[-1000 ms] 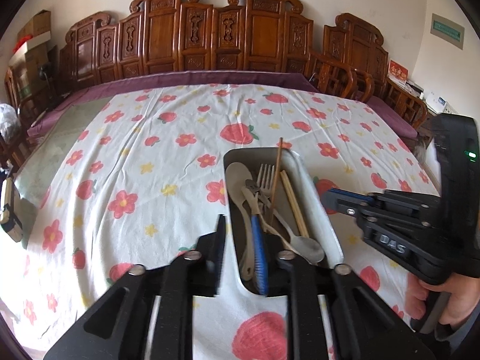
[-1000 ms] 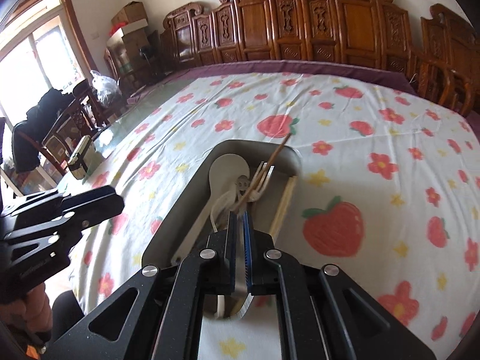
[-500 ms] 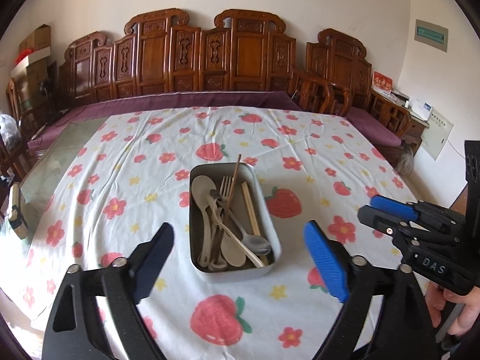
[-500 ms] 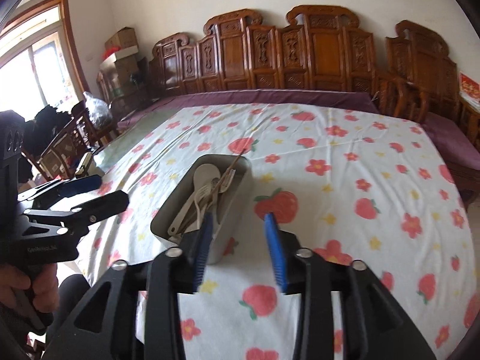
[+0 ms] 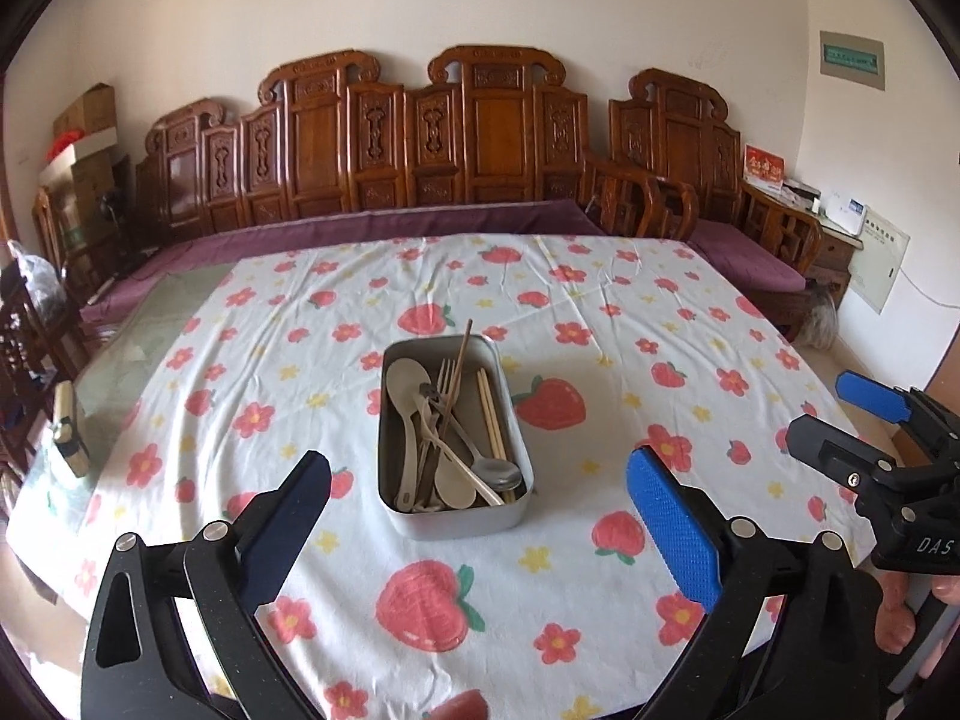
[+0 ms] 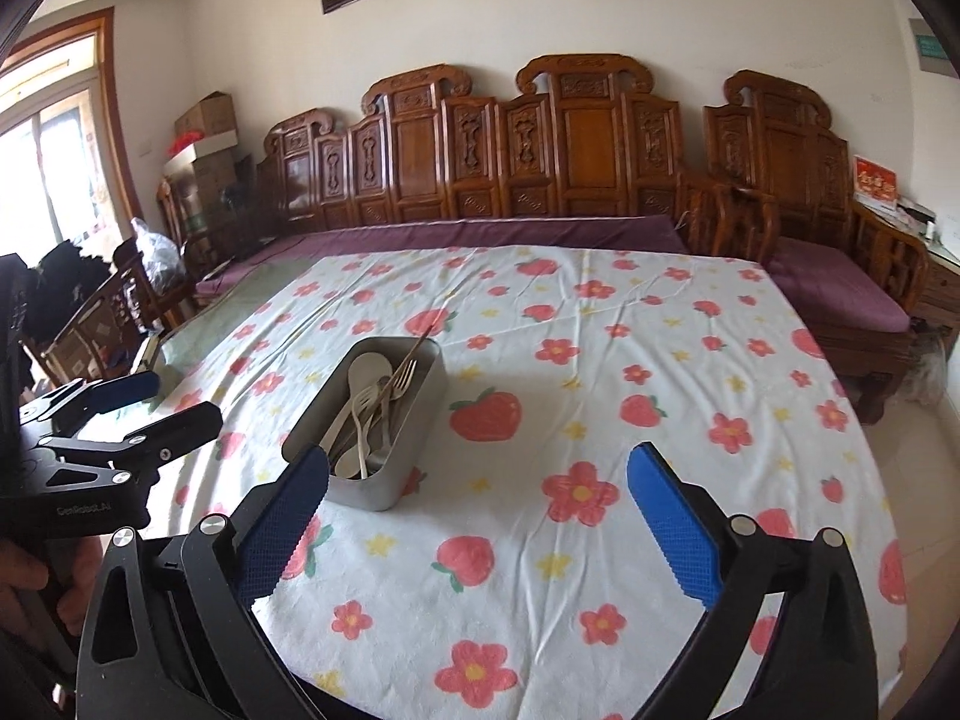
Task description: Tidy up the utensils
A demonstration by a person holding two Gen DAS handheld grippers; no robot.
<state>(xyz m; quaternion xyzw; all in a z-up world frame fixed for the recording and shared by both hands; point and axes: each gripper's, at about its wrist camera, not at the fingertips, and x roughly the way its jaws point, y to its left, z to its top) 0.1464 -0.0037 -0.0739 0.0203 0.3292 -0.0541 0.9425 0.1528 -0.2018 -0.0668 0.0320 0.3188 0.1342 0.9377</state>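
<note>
A grey rectangular tin (image 5: pixel 456 523) (image 6: pixel 432 381) stands in the middle of the table on the strawberry cloth. It holds pale spoons (image 5: pixel 408 384), a metal fork (image 5: pixel 445 373), a metal spoon (image 5: pixel 495 469) and wooden chopsticks (image 5: pixel 489 414); one brown chopstick leans over the far rim. My left gripper (image 5: pixel 477 525) is open and empty, well back above the near edge. My right gripper (image 6: pixel 477 519) is open and empty, back and to the right of the tin. Each gripper shows in the other's view, the right (image 5: pixel 864 426) and the left (image 6: pixel 141 405).
The table carries a white cloth with strawberries and flowers (image 5: pixel 600 312). A carved wooden bench with a purple cushion (image 5: pixel 420 222) runs along the far side. Wooden chairs (image 6: pixel 102 324) stand at the left. A small object (image 5: pixel 66 426) lies at the table's left edge.
Both grippers have pulled back and up from the tin and opened wide. The right one was shut over the tin a second ago. The utensils lie in the tin.
</note>
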